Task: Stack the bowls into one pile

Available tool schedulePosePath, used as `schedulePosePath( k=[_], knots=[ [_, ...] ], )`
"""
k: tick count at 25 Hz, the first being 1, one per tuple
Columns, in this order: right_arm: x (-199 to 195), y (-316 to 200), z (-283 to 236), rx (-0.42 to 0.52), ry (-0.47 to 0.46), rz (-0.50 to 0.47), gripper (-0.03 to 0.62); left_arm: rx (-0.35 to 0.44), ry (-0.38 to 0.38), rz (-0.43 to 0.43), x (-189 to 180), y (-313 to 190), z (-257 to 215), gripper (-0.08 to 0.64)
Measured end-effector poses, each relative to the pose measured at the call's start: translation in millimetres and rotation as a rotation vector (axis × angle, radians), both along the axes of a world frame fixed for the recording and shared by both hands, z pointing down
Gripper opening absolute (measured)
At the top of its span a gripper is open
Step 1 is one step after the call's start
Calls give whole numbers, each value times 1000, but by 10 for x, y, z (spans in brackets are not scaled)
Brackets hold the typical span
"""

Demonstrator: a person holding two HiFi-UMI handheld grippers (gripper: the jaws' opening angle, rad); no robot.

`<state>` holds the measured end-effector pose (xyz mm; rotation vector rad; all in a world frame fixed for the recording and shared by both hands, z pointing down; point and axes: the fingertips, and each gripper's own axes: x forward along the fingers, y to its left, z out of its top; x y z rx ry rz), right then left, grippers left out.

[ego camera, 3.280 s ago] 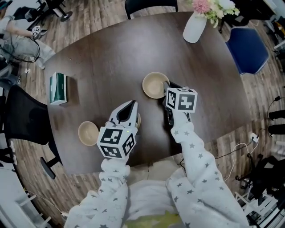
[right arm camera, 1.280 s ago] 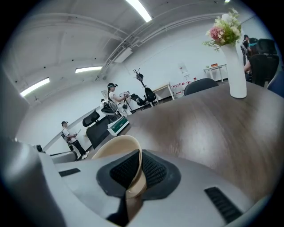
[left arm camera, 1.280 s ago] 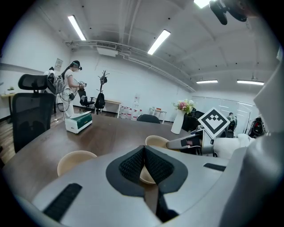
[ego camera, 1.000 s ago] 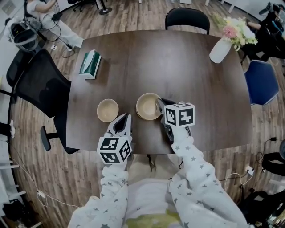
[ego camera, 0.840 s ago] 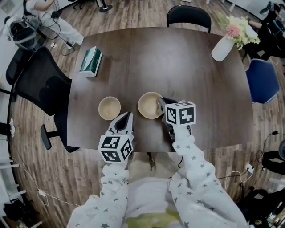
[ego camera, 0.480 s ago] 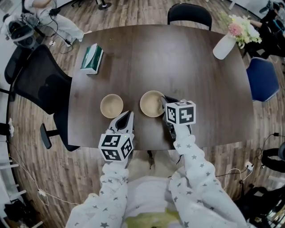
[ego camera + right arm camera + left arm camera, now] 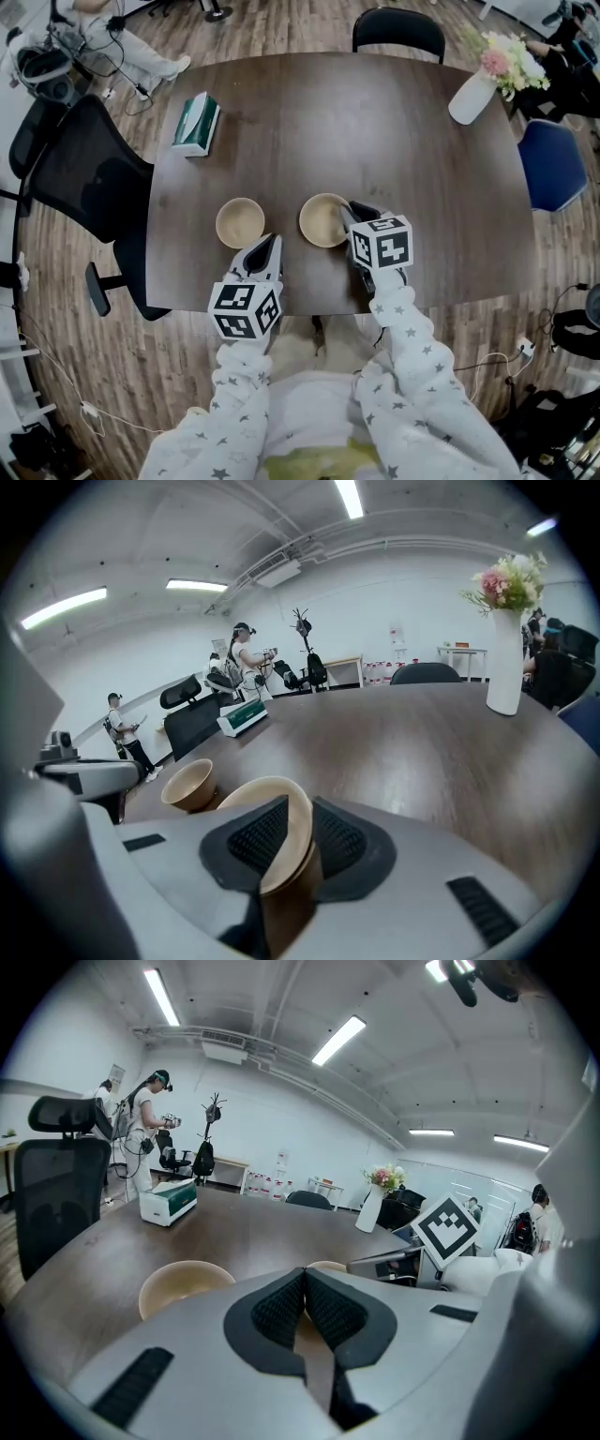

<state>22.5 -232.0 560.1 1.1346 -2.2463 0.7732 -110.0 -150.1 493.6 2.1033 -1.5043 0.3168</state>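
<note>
Head view: two bowls sit on the tabletop (image 7: 375,122) near my edge. The right gripper (image 7: 346,210) meets the right bowl (image 7: 321,223) at its 3 o'clock rim. The left bowl (image 7: 240,222) lies well apart at 9 o'clock of it. The left gripper (image 7: 270,244) hangs just short of that bowl, at its 5 o'clock, touching nothing.

Left gripper view: the jaws are pressed together with nothing in them. The left bowl (image 7: 183,1283) shows past them at 10 o'clock.

Right gripper view: the jaws are narrow and have just been easing open. The right bowl's rim is between them, one pad inside and one outside, both against the wall as far as I can see.

I judge I'm letting this bowl go. I should open well clear before backing out along the jaw line, or a pad may drag the rim and tip it. The left bowl then needs a rim pinch, a lift across and a level, centred drop.
</note>
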Motion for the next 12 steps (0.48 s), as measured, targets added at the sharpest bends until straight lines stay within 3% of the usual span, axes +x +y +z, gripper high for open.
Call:
schedulePosePath(
  k=[2,3,12],
  knots=[
    [26,-25,-20,15,1,18,128,1,1,2,-14,-17,-7,26],
    [34,-37,-28,21,4,23,136,1,1,2,-23,-28,-12,26],
    [11,-3,-283,56,-30,30,131,21,-3,0,-144,-40,-100,26]
  ],
)
